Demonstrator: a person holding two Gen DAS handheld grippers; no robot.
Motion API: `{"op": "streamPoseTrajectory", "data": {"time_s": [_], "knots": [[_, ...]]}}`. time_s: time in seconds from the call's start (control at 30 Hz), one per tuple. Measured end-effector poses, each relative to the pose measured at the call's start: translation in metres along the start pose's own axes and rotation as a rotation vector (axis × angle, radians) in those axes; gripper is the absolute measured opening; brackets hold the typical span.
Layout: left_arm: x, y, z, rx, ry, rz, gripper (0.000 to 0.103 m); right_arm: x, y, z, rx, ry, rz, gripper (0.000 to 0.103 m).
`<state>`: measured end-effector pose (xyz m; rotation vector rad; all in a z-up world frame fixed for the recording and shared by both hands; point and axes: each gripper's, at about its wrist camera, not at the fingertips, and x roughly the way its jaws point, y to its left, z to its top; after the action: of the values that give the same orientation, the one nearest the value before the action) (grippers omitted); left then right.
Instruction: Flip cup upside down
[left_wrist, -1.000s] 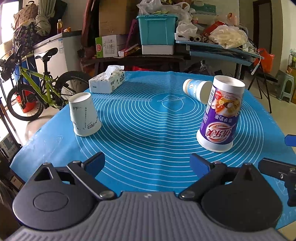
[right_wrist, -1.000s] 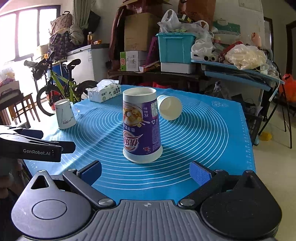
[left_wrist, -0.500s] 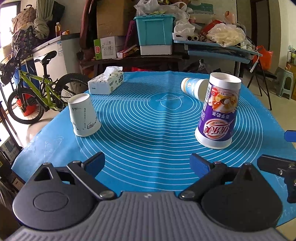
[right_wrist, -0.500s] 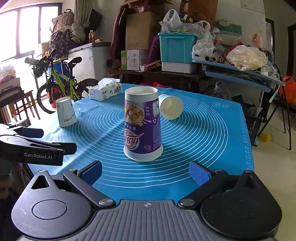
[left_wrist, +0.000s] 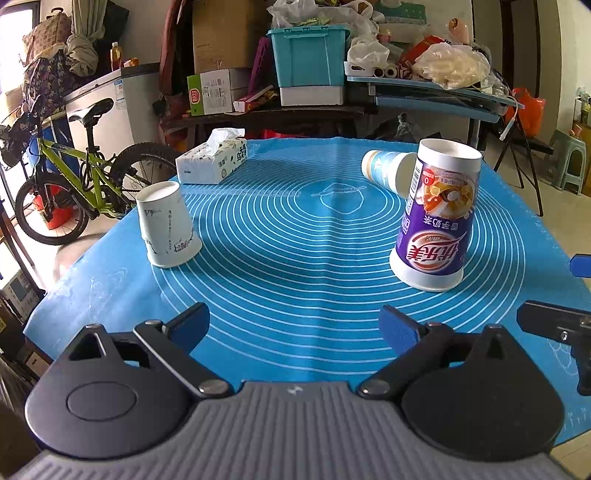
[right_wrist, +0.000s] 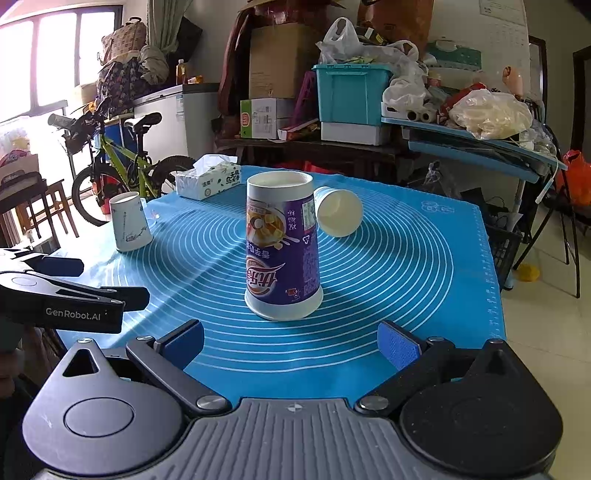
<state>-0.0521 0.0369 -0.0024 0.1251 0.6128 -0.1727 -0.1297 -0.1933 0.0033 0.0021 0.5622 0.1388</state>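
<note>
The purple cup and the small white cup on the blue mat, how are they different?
The purple cup is taller and carries bright printed pictures; the white cup is shorter, with only faint drawings. The purple cup stands near the mat's middle, directly ahead of the right gripper, while the white cup sits near the mat's left edge. Both stand upside down, wide rim on the mat, untouched.

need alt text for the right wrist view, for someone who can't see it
A tall purple-and-white paper cup stands upside down on a blue silicone mat, just ahead of the open right gripper. Behind it a small white paper cup lies on its side; a white patterned cup and a tissue box sit farther left.
</note>
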Motion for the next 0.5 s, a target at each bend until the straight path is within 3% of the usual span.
{"op": "streamPoseTrajectory", "data": {"time_s": [0.5], "knots": [[-0.0017,-0.0001,-0.0014,-0.003,0.000,-0.003,0.097,-0.0024,-0.0006,-0.0017,-0.003,0.006,-0.008,0.102]]}}
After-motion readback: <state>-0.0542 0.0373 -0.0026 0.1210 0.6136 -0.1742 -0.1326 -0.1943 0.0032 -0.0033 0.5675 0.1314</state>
